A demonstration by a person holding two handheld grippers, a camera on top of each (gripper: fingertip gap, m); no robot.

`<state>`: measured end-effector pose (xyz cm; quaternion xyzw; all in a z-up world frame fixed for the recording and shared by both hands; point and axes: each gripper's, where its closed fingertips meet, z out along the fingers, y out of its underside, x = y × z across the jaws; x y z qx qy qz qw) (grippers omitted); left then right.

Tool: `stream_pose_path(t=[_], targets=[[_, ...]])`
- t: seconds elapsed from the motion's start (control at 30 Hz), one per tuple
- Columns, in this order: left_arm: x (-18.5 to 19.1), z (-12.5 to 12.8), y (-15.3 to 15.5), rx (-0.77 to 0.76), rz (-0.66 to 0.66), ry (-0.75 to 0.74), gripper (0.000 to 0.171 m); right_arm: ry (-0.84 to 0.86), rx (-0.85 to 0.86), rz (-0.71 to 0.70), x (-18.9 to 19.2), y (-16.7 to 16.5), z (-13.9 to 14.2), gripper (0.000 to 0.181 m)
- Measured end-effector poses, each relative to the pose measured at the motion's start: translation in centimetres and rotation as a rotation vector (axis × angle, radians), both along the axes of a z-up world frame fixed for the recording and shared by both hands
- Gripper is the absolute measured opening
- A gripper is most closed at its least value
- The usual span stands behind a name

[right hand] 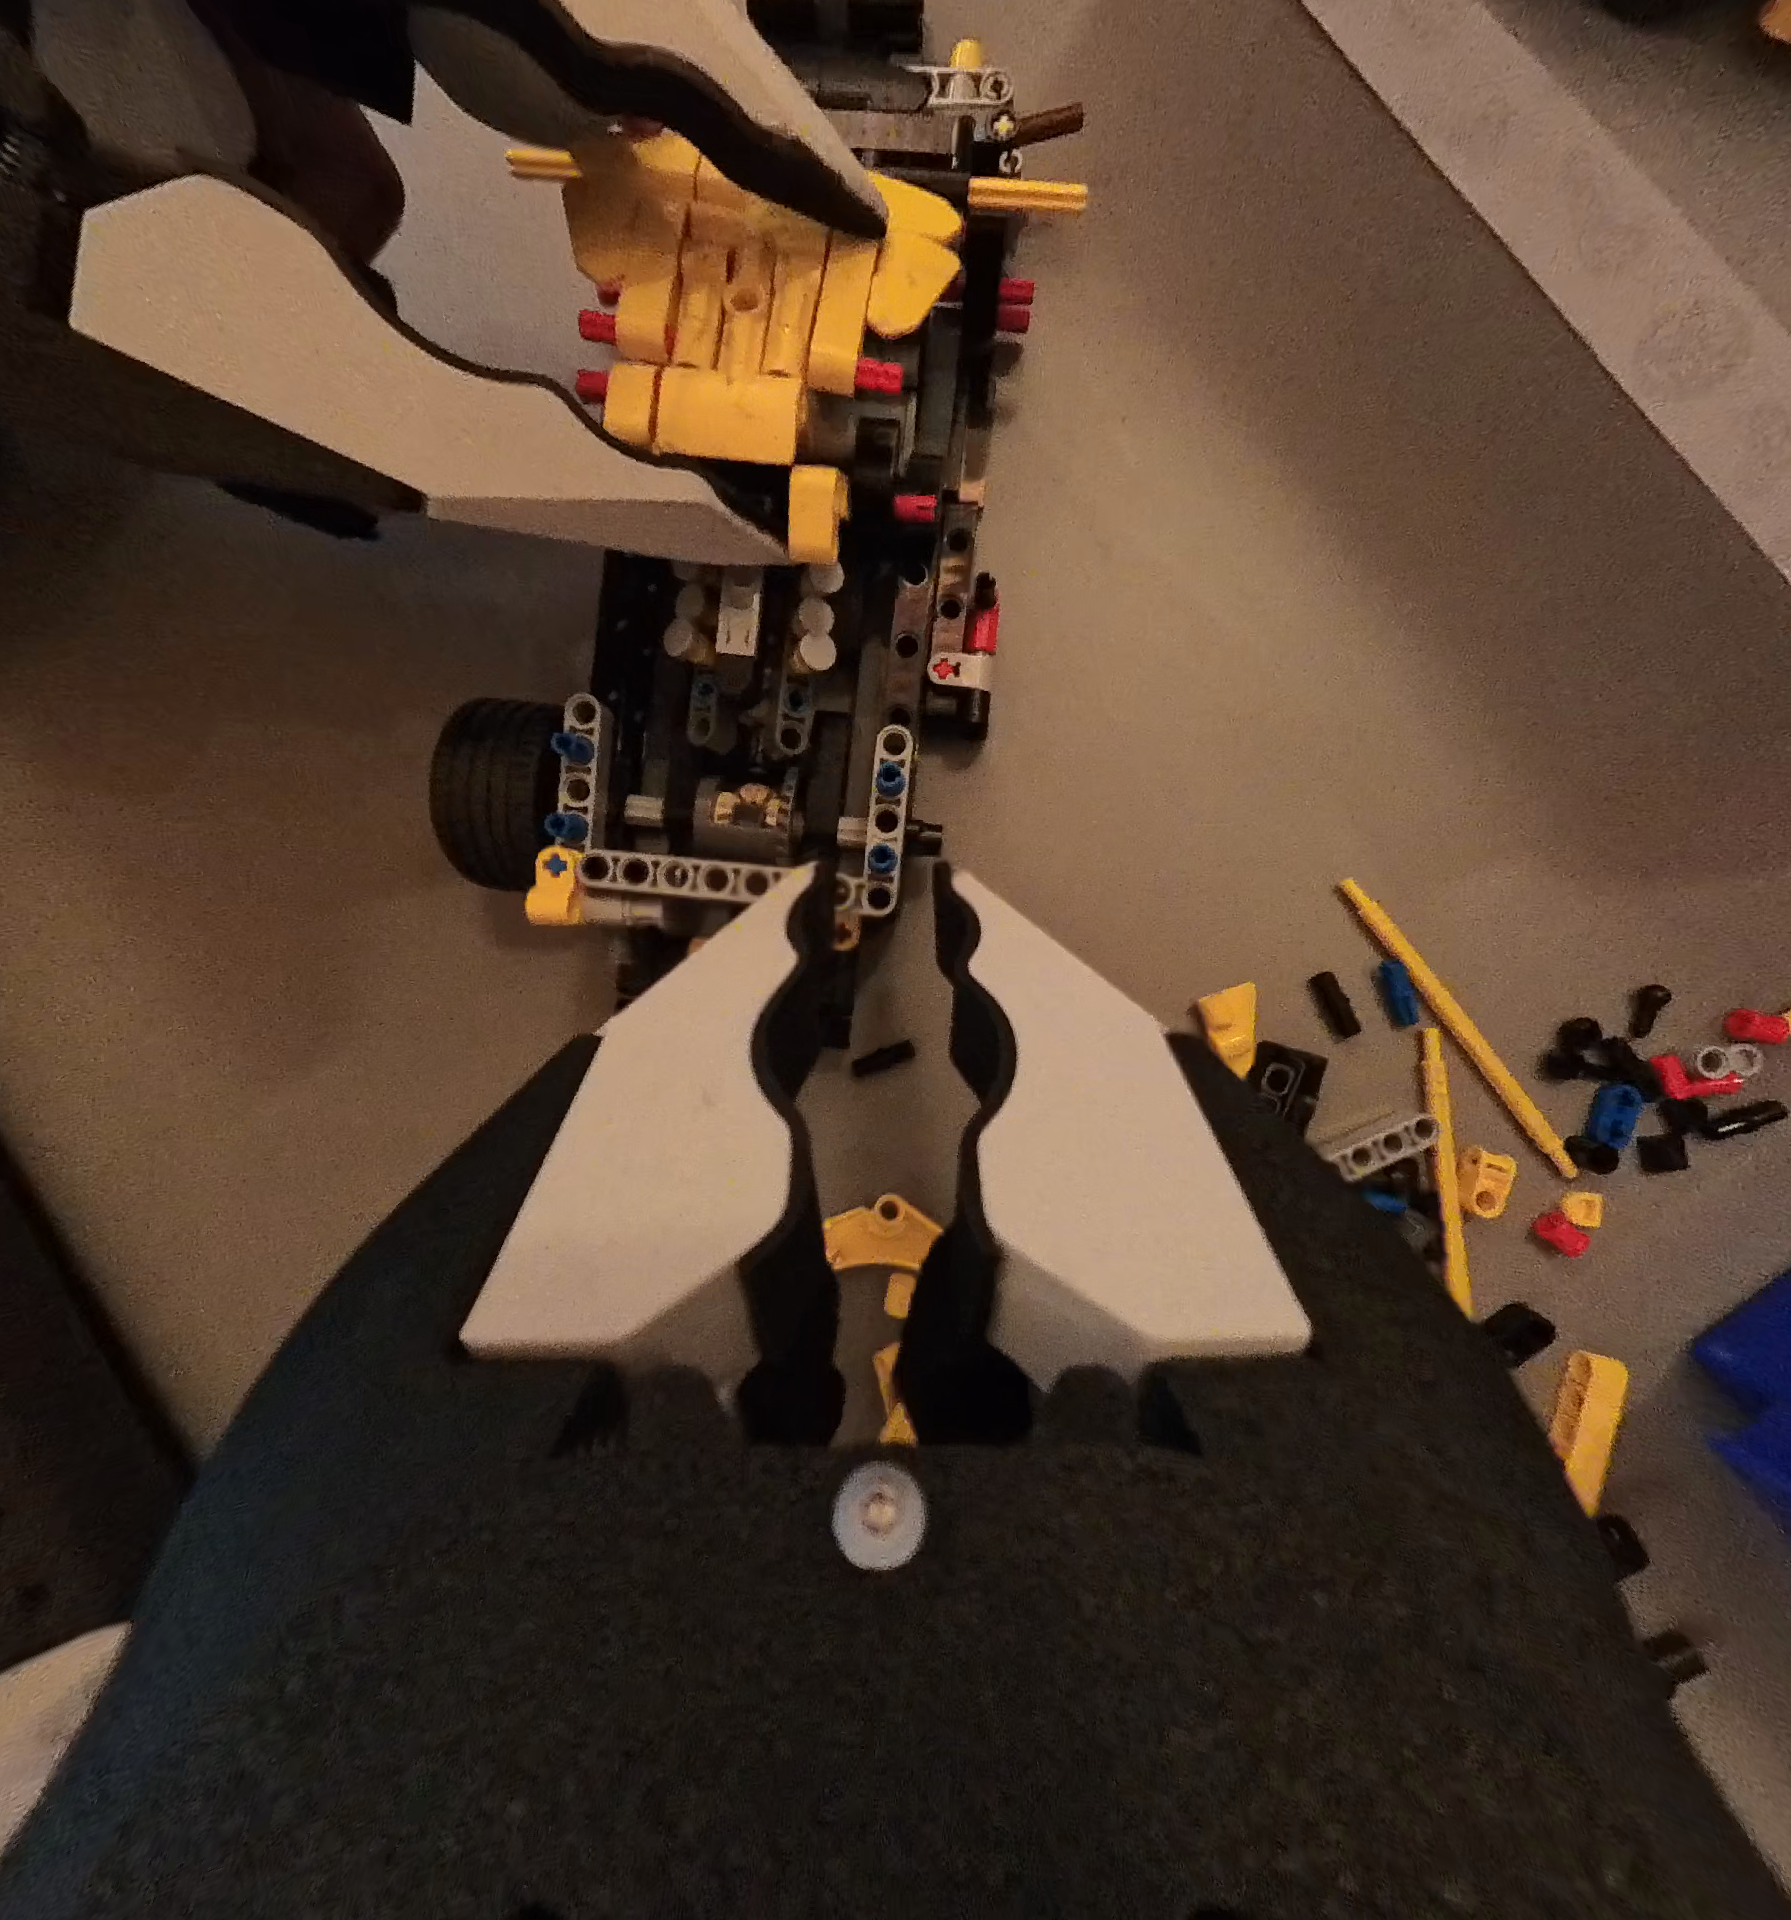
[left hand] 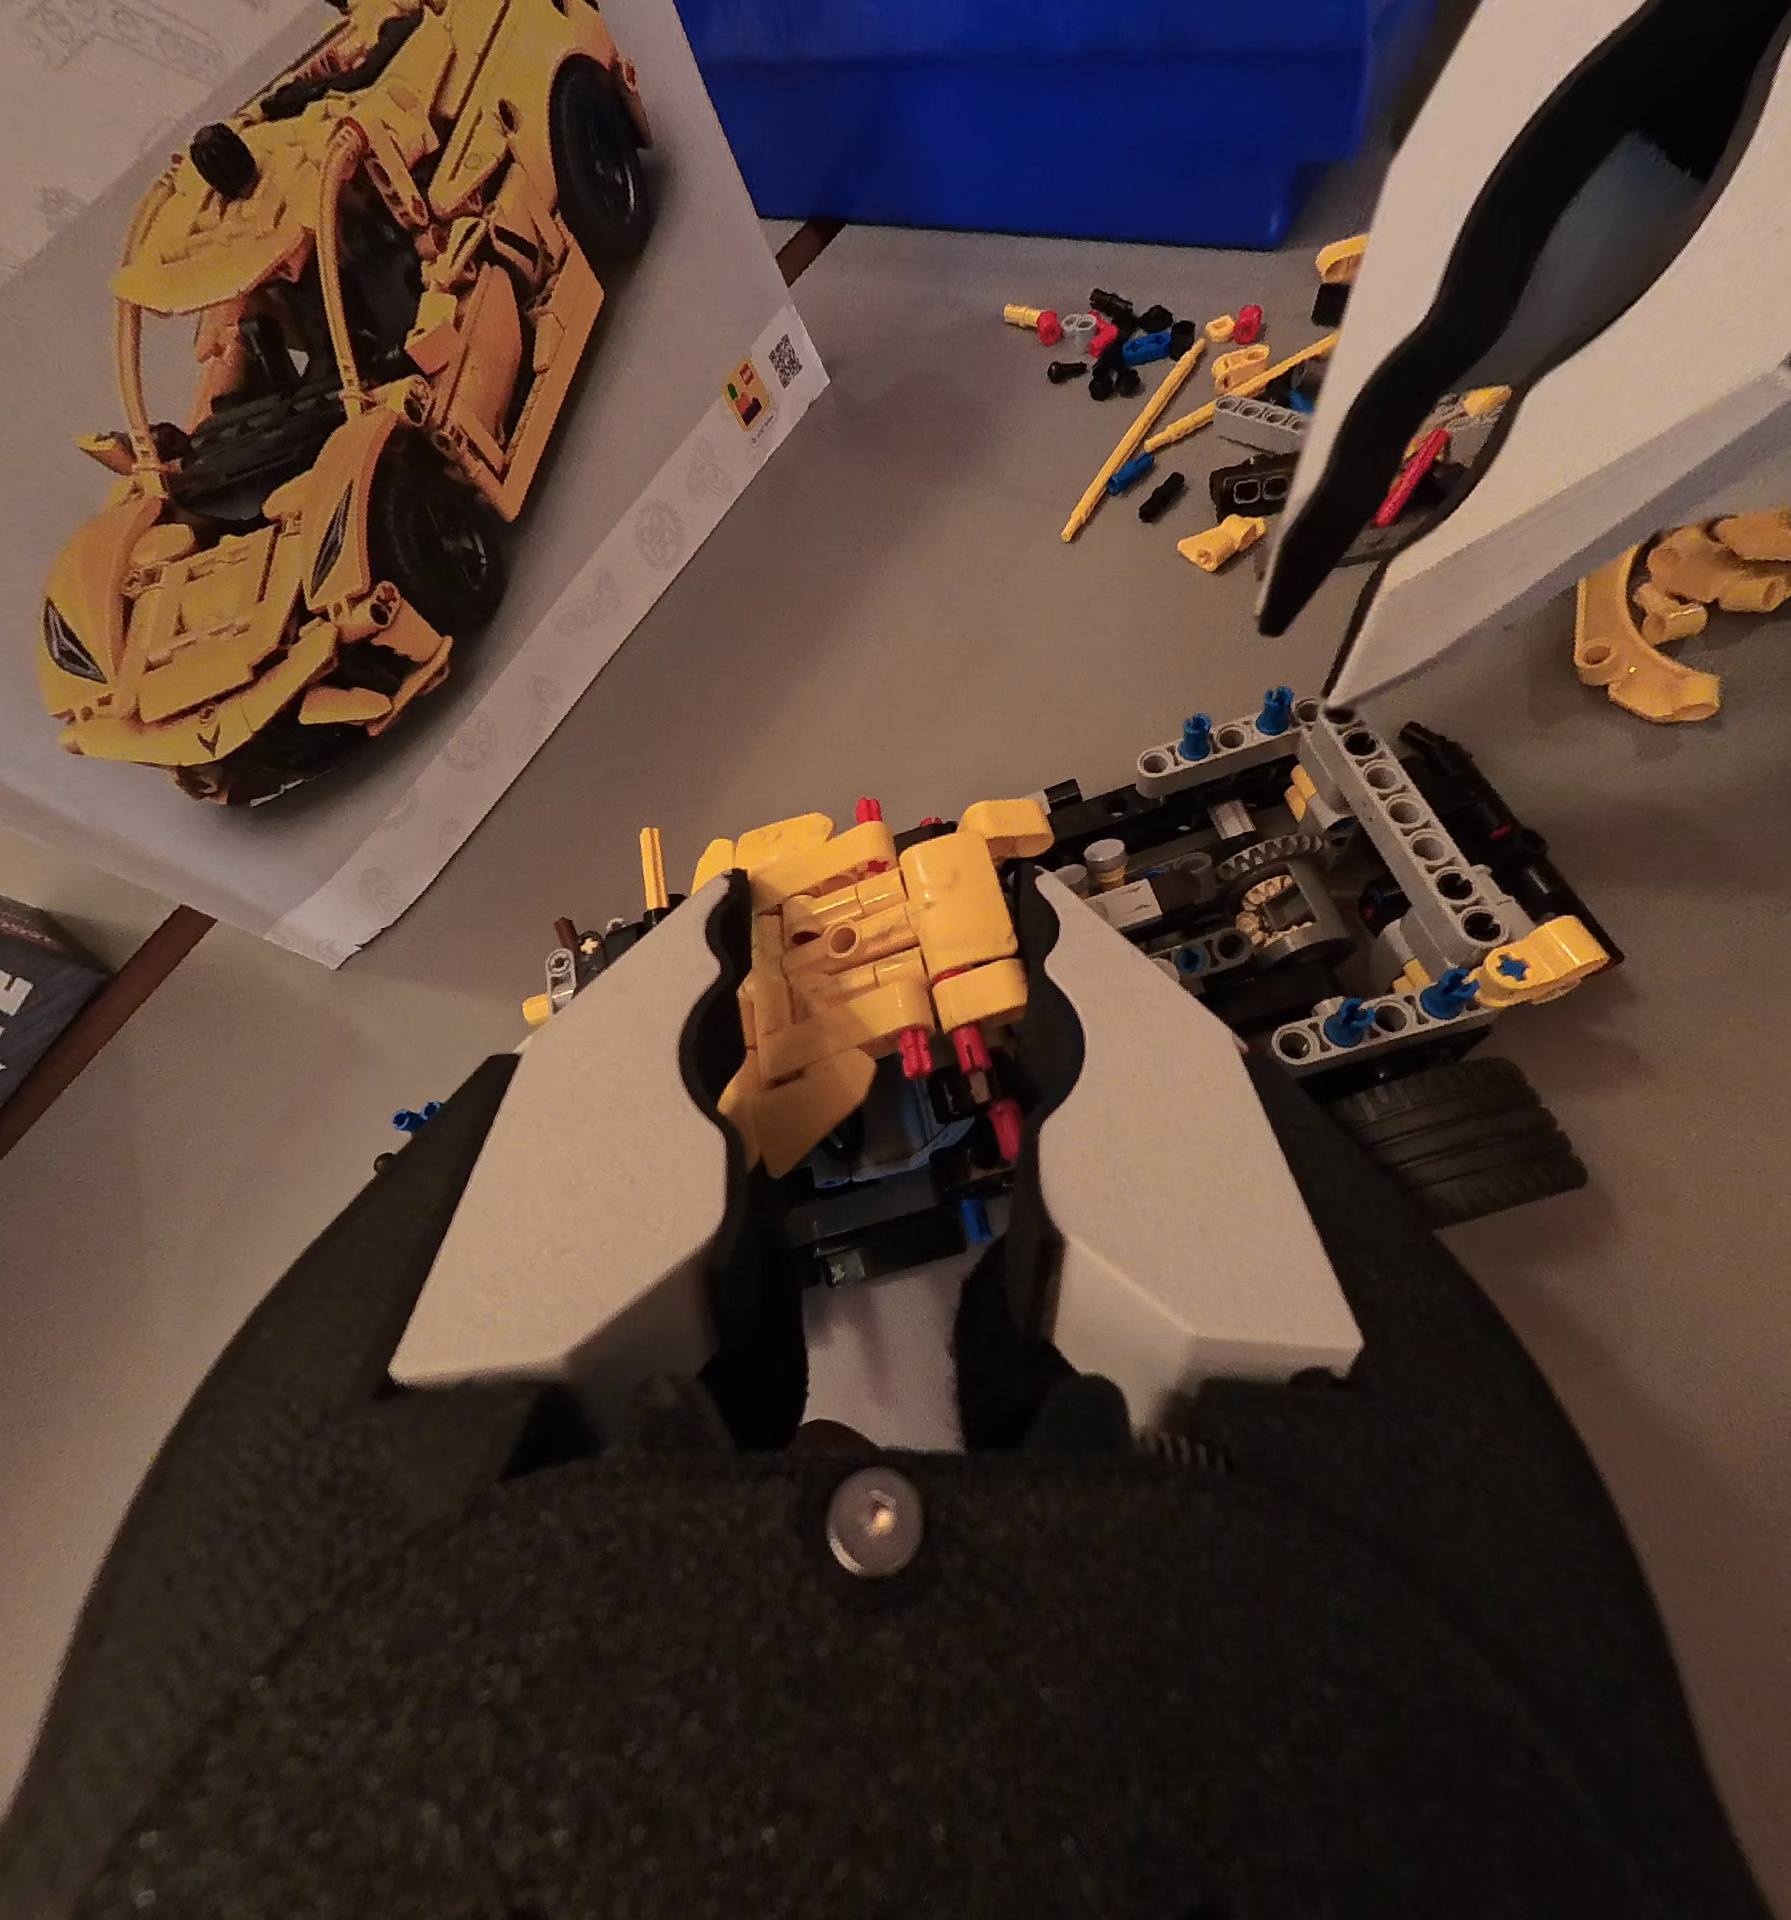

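My left gripper (left hand: 886, 894) is shut on a yellow brick assembly (left hand: 901, 935) that sits on the front part of a partly built toy car chassis (left hand: 1390, 883) on the grey table. In the right wrist view the left gripper (right hand: 818, 374) shows at the top left, clamped on the same yellow assembly (right hand: 735, 312). My right gripper (right hand: 875, 873) is slightly open and empty. Its tips are at the grey holed beam (right hand: 683, 875) at the chassis's rear end (right hand: 766, 675). In the left wrist view the right gripper (left hand: 1306, 660) comes down from the upper right, one tip touching that beam (left hand: 1410, 821).
One black wheel (left hand: 1462, 1132) is on the chassis. A pile of small loose pins and yellow rods (left hand: 1161, 353) lies beyond it, also in the right wrist view (right hand: 1597, 1081). A blue bin (left hand: 1026, 104), a printed sheet with a yellow car picture (left hand: 351, 416) and yellow curved pieces (left hand: 1639, 644) lie around.
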<state>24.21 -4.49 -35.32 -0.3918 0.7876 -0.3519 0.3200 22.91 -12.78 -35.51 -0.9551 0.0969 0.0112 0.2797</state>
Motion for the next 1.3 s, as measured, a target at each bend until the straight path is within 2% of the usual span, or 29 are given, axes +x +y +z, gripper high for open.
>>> stream_pose_path(t=[0.17, 0.33, 0.43, 0.5, 0.57, 0.63, 0.7, 0.8, 0.9, 0.97, 1.07, 1.3], targets=[[0.0, 0.0, 0.0, -0.003, -0.003, -0.004, 0.052, 0.074, 0.019, 0.003, -0.3, -1.4, -0.4, 0.017], [-0.1, 0.1, 0.1, 0.014, -0.026, -0.022, 0.052, 0.054, 0.161, 0.091, -1.3, -0.5, 1.5, 0.022], [-0.1, 0.1, 0.3, 0.013, -0.054, -0.018, 0.052, -0.059, 0.231, 0.199, -1.6, 0.4, 2.1, 0.024], [-0.2, 0.1, 0.5, -0.004, -0.08, -0.011, 0.052, -0.177, 0.251, 0.35, -2.2, 1.4, 2.3, 0.023], [0.0, 0.2, 0.8, -0.024, -0.088, -0.017, 0.052, -0.257, 0.162, 0.478, -2.7, 1.8, 2.3, 0.022], [0.1, 0.1, 1.0, -0.033, -0.085, -0.018, 0.052, -0.261, 0.095, 0.622, -3.7, 2.0, 2.3, 0.024], [0.1, 0.1, 1.0, -0.038, -0.08, -0.02, 0.052, -0.254, 0.033, 0.736, -4.2, 2.2, 2.0, 0.035], [0.1, 0.1, 1.0, -0.042, -0.077, -0.019, 0.052, -0.258, -0.114, 0.886, -4.2, 1.7, 0.8, 0.026], [0.1, 0.1, 1.0, -0.043, -0.073, -0.019, 0.052, -0.339, -0.165, 1.0, -3.6, 1.9, 0.3, 0.024], [0.1, 0.1, 1.0, -0.039, -0.069, -0.019, 0.052, -0.382, -0.194, 1.057, -3.1, 2.1, -0.3, 0.021], [0.2, 0.1, 1.0, -0.039, -0.066, -0.019, 0.052, -0.347, -0.221, 1.104, -3.5, 2.0, -1.0, 0.008], [0.1, -0.1, 0.0, -0.041, -0.08, -0.022, 0.053, -0.28, -0.276, 1.144, -3.6, 0.9, -0.8, 0.006]])
